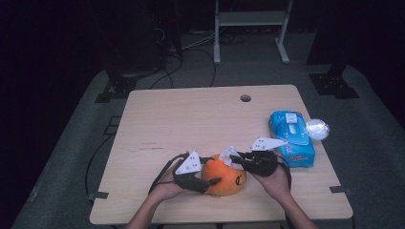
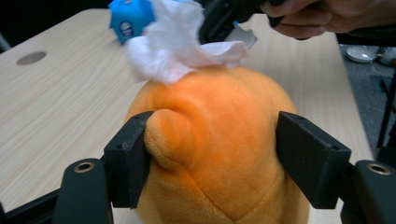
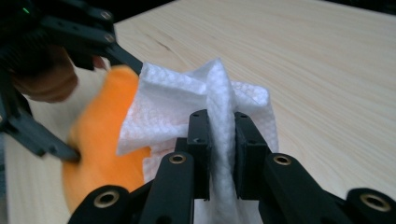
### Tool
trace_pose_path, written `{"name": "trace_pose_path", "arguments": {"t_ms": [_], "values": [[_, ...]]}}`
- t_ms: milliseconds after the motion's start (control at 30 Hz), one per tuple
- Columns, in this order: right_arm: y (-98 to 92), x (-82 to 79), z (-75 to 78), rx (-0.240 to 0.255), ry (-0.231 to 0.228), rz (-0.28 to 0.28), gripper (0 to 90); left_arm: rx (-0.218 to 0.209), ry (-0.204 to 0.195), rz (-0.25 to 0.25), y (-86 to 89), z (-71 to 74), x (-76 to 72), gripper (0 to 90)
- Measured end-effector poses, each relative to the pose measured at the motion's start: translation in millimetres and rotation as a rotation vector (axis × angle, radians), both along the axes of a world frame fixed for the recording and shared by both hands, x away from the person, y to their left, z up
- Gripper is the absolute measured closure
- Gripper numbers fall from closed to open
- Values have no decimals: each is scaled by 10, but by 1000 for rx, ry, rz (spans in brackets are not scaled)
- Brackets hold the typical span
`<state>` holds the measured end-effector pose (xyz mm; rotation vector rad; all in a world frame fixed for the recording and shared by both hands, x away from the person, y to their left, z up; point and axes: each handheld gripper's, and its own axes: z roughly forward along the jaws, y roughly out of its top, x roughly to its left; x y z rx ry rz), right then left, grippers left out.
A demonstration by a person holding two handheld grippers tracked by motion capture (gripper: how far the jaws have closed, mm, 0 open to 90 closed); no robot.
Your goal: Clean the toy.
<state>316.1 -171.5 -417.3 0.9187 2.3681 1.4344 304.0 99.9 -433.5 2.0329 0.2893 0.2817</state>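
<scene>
An orange plush toy point(image 1: 228, 180) sits near the table's front edge. My left gripper point(image 1: 213, 171) is shut on it from the left. In the left gripper view the pads point(image 2: 128, 158) press into both sides of the plush point(image 2: 215, 135), one against a small rounded bump. My right gripper point(image 1: 237, 160) comes in from the right, shut on a crumpled white wipe point(image 1: 229, 154) that rests on top of the plush. In the right gripper view the wipe point(image 3: 187, 102) is pinched between the jaws of that gripper point(image 3: 219, 122) and drapes over the orange plush point(image 3: 100, 140).
A blue pack of wipes point(image 1: 291, 138) lies at the table's right side, with a clear round object point(image 1: 317, 129) beside it at the edge. A cable hole point(image 1: 245, 98) sits near the far edge. Bare wood point(image 1: 181, 119) spreads behind the plush.
</scene>
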Motion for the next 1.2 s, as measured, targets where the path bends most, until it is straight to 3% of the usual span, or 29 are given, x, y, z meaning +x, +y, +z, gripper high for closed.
{"name": "trace_pose_path", "arguments": {"t_ms": [133,200,300,433,500,600,800,867,933,1067,1133,1200], "values": [[-26,-12,1,4,6,-8,787,-14,26,30,45,-33,65,296],[47,-69,39,19,-6,41,787,-19,37,43,60,-48,88,296],[175,-155,71,3,-32,98,786,-24,53,65,101,-70,124,296],[188,-200,57,11,-42,131,786,-28,75,119,144,-99,167,294],[171,-200,35,4,-36,131,786,-49,96,139,161,-125,192,290],[158,-174,18,0,-29,122,786,-58,94,141,155,-120,198,283],[101,-119,-21,-13,-29,63,784,-154,133,124,251,-39,239,199],[57,-90,-27,-9,-29,42,783,-144,149,114,262,-60,241,219],[2,-48,-43,-3,-22,11,782,-150,163,99,247,-98,232,304],[-23,-42,-46,-11,-33,-21,783,-118,162,126,225,-98,233,356],[24,-103,-6,-14,-59,9,782,-98,149,141,223,-114,228,356],[90,-171,20,9,-72,79,782,-103,154,150,233,-122,239,348]]}}
